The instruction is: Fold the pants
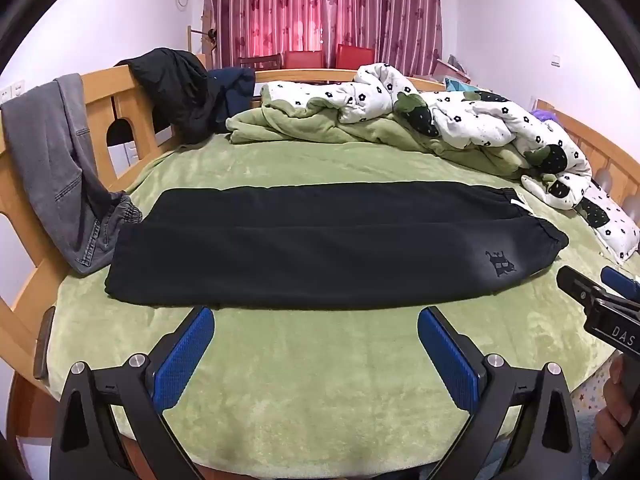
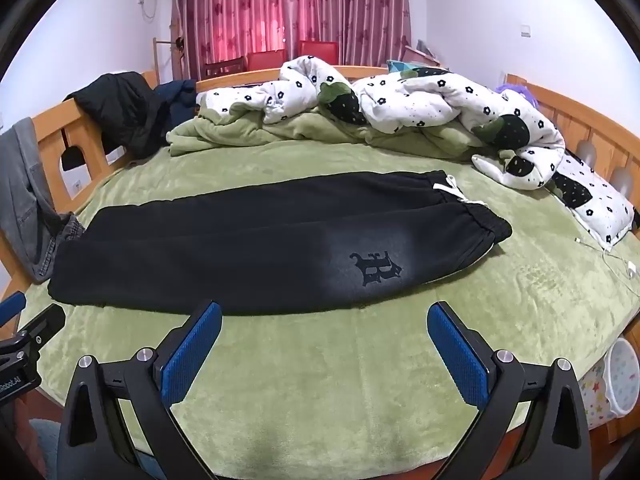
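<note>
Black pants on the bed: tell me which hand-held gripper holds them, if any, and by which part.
Neither. The left hand-held gripper and the right hand-held gripper both stand open above the green blanket, short of the black pants, which lie flat and untouched.

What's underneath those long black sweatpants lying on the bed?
The black sweatpants lie flat on a fuzzy green blanket, which shows all around them. Whatever lies beneath the blanket is covered.

We see black pants lying flat, folded lengthwise on the green blanket, our left gripper hovering wide open just short of their near edge, and the right gripper entering at right.
</note>
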The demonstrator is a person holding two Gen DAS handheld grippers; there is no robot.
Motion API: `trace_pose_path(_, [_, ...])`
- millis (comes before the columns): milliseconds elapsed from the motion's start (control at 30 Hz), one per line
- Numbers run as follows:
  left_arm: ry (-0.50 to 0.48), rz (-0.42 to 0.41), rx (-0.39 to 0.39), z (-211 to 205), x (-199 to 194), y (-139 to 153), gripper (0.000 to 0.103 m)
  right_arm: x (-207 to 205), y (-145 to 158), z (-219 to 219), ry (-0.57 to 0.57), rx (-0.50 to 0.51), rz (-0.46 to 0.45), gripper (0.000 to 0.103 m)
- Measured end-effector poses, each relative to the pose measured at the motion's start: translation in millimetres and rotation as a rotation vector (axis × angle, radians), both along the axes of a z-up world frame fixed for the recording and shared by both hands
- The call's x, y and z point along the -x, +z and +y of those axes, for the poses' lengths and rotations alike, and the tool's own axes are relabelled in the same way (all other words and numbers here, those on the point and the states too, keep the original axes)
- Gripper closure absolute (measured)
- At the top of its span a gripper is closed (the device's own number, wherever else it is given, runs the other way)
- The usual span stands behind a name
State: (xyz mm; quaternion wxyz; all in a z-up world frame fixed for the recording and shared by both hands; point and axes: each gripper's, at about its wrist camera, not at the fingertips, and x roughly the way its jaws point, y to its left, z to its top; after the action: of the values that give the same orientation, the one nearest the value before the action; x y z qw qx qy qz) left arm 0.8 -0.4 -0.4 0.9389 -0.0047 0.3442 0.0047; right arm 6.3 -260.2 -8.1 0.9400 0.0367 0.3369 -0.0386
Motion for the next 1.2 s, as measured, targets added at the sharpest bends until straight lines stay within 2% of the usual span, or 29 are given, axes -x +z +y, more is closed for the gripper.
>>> trace_pose_path(167, [0.003,0.010,-0.010,-7.0,-9.9,2.8,0.000,-0.2,-0.3,0.6,-0.001,-0.002,-0.001,0.002])
trace_pose_path(233, [-0.005,-0.012,0.006,0.0,-1.4,1.6,0.000,-0.2,-0.5,1.0,0.001,-0.002,-0.002,0.002])
trace_pose_path(733, [0.018,0.006,0.059,22.5,0.2,-4.1,0.000,-0.2,-0.7,4.3,0.004,-0.001,0.000,0.002])
trace_pose_path(1200, [0.019,0.014,0.059,23.8,1.2,-7.7,0.000,-2.5,-2.0,7.3,0.005,0.004,0.003,0.002])
